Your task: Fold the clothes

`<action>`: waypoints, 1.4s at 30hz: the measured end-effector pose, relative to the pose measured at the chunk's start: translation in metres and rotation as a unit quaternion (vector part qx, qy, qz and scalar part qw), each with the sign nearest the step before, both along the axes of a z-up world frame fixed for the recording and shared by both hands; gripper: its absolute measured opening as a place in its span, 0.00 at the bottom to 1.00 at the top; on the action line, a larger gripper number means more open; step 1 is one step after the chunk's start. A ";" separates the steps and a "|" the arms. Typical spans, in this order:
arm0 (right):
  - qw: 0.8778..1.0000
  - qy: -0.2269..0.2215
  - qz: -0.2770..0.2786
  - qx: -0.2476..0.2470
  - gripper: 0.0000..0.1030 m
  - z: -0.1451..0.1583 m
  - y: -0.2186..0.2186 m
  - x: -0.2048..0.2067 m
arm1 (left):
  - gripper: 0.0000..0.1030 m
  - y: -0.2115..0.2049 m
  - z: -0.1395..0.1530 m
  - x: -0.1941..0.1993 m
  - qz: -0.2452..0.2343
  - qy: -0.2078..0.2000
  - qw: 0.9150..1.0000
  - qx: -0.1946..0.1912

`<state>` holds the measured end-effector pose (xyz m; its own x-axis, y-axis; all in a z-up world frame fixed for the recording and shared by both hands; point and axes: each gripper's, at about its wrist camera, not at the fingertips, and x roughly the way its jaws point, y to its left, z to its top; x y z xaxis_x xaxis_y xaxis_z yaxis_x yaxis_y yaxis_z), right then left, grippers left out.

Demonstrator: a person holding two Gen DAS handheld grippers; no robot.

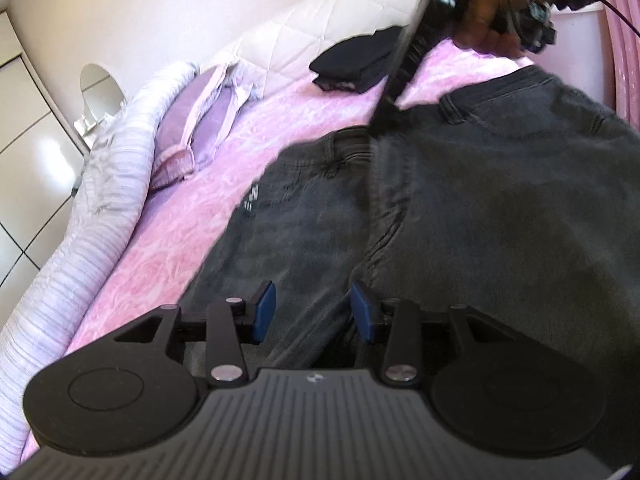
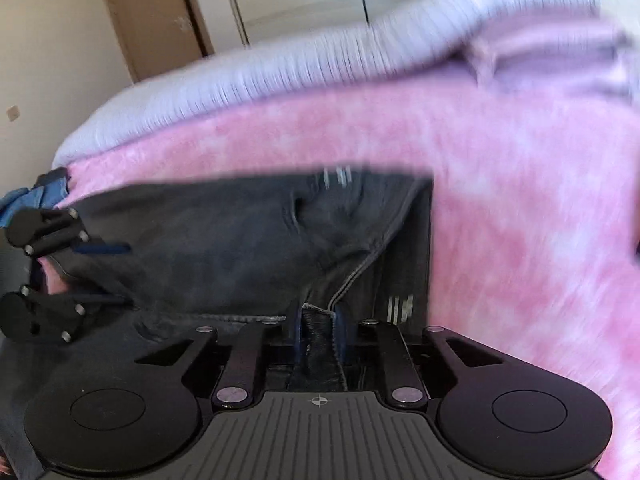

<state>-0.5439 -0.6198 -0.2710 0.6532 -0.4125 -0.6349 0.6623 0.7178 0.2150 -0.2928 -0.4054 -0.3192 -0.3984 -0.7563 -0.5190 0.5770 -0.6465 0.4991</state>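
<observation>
Jeans [image 1: 460,208] sprawl on pink bedspread [image 1: 168,248]; right gripper [image 2: 318,320] jaws clamp their hem, left gripper [image 1: 314,312] jaws gape.

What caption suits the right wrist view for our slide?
Right tool pinches the jeans at a fabric edge on the pink blanket.

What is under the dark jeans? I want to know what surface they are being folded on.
The dark jeans lie on a pink fuzzy blanket that shows along their edges. Whatever lies directly beneath the denim is covered.
</observation>
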 end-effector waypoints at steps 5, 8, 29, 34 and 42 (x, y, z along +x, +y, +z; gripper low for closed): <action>0.997 0.073 0.002 -0.001 0.14 -0.012 -0.012 0.015 | 0.35 -0.017 -0.003 -0.015 -0.002 -0.007 1.000 0.022; 0.997 0.066 -0.024 0.017 0.16 -0.029 -0.014 0.017 | 0.36 -0.012 0.005 -0.002 0.007 0.006 0.999 0.032; 0.995 0.060 -0.081 0.022 0.00 -0.012 -0.047 0.017 | 0.41 0.001 0.023 0.039 0.030 0.056 0.998 0.020; 0.989 0.128 -0.061 -0.038 0.00 -0.022 -0.035 0.039 | 0.42 -0.007 0.014 0.033 0.027 0.049 0.998 0.034; 0.976 0.160 -0.115 -0.088 0.19 -0.004 0.012 0.035 | 0.44 0.039 0.025 0.102 0.110 0.010 0.992 0.057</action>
<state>-0.5092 -0.6074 -0.2755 0.3101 -0.6470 -0.6966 0.8237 0.5487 -0.1430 -0.1907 -0.3669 -0.2943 -0.2420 -0.7624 -0.6002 0.7190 -0.5563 0.4167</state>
